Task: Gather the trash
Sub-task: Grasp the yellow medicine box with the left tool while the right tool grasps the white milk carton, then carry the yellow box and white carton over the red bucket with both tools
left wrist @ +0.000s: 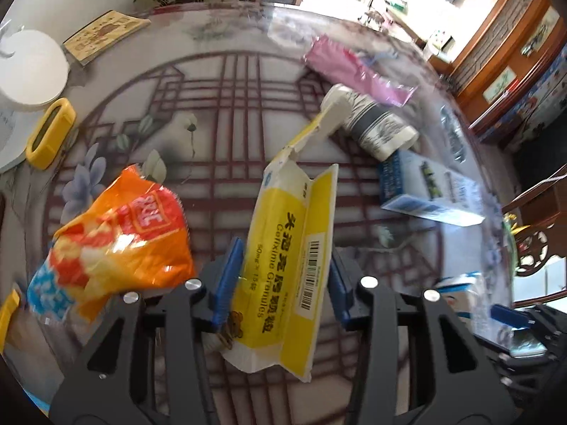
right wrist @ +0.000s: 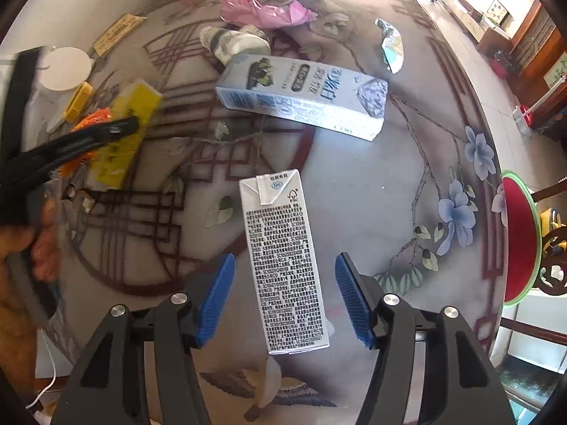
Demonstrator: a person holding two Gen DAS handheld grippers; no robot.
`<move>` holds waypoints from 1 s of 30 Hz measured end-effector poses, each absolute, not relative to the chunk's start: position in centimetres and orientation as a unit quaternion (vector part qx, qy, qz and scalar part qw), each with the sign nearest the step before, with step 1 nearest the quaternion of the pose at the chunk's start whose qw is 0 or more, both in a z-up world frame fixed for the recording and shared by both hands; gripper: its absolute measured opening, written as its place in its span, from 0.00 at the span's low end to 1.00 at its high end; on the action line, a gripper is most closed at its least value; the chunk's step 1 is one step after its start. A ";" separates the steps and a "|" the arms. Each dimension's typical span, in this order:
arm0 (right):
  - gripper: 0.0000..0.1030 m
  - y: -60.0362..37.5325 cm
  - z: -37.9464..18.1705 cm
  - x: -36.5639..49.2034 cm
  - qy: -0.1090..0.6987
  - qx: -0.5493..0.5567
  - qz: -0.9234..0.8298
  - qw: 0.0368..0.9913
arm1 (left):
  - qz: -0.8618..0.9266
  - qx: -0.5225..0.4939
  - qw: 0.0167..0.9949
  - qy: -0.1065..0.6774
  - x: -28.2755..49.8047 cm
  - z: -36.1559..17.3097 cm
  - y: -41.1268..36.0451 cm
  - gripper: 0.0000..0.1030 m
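Nearest the lens, the left gripper [left wrist: 281, 283] had its blue pads [left wrist: 226, 276] against the flanks of a yellow medicine box [left wrist: 287, 258], and the box looked tilted off the table [left wrist: 219, 113], so the grip read as clamped on it. The box's torn flap pointed toward one o'clock. An orange snack wrapper [left wrist: 117, 233] lay at nine o'clock, just beside the box, probably next in line.

The right gripper [right wrist: 285, 294] hung with its jaws apart around a small white milk carton [right wrist: 283, 262] lying flat; clear gaps showed on both sides, so nothing was gripped (the straddle suggested an alignment for a pinch across the narrow faces). A longer milk carton [right wrist: 304, 95] lay at twelve o'clock, well apart, with a toppled yogurt bottle [right wrist: 237, 44] and a pink plastic bag [right wrist: 265, 12] beyond it, and a crumpled foil wrapper [right wrist: 391, 44] at one o'clock.

Most of the trash remained scattered on the table; no bin showed in either view.
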State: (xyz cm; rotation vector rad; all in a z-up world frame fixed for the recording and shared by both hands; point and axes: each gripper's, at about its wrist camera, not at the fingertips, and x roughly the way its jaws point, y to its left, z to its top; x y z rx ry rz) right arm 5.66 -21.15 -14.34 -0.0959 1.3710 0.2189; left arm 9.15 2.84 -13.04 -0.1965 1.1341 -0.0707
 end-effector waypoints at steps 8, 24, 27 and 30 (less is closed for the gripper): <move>0.37 -20.7 -15.0 5.2 0.633 -0.039 0.112 0.765 | -0.041 -0.106 0.849 0.516 6.1 -10.4 2.3 0.42; 0.37 -24.1 -10.9 2.5 0.584 0.044 0.099 0.805 | -0.088 -0.095 0.858 0.497 3.8 -7.6 -1.8 0.43; 0.37 -24.7 -10.3 1.8 0.576 0.056 0.096 0.810 | -0.098 -0.090 0.856 0.499 3.5 -7.4 -3.0 0.43; 0.37 -25.4 -9.8 1.2 0.569 0.065 0.094 0.814 | -0.108 -0.082 0.854 0.501 3.2 -7.3 -4.2 0.43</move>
